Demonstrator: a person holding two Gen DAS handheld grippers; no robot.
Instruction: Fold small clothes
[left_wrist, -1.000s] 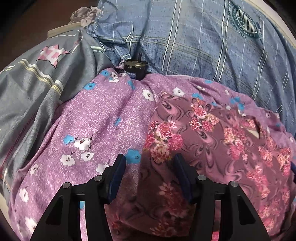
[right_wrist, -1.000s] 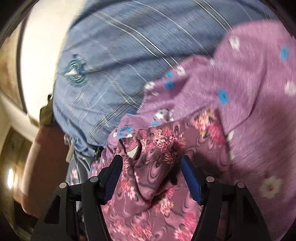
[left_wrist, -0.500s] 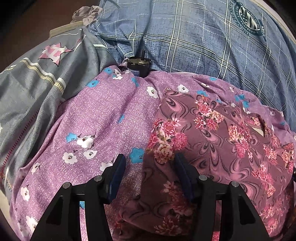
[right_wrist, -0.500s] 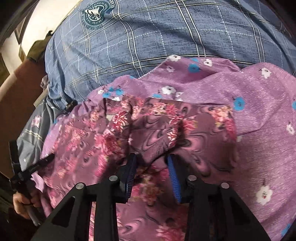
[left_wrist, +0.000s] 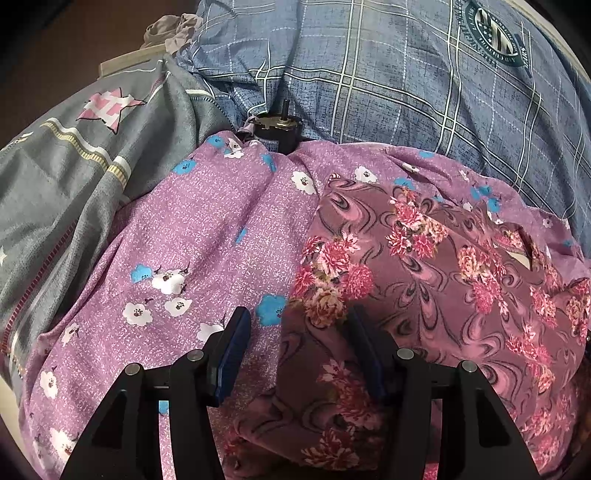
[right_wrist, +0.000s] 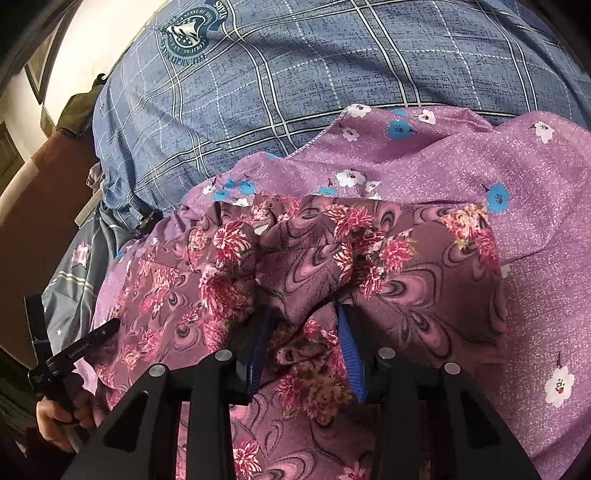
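Fabric fills my left wrist view: the mauve rose-print garment (left_wrist: 424, 266) lies spread on a lilac cloth with white and blue flowers (left_wrist: 192, 236), which covers a blue plaid sheet (left_wrist: 388, 85). A grey blanket with a pink star (left_wrist: 66, 162) sits at the left, and a small black motor-like part (left_wrist: 279, 131) rests at the lilac cloth's far edge. My left gripper (left_wrist: 295, 332) stands about half open, its jaws straddling the garment's near left edge where it meets the lilac cloth; I cannot tell whether the pads press on it.

In my right wrist view, my right gripper (right_wrist: 304, 339) has just been closing, and a bunched fold of the rose-print garment (right_wrist: 295, 273) rises between its blue pads (right_wrist: 349, 350), which pinch it. At the lower left, my left hand (right_wrist: 55, 417) grips the other tool's handle beside the garment's edge.
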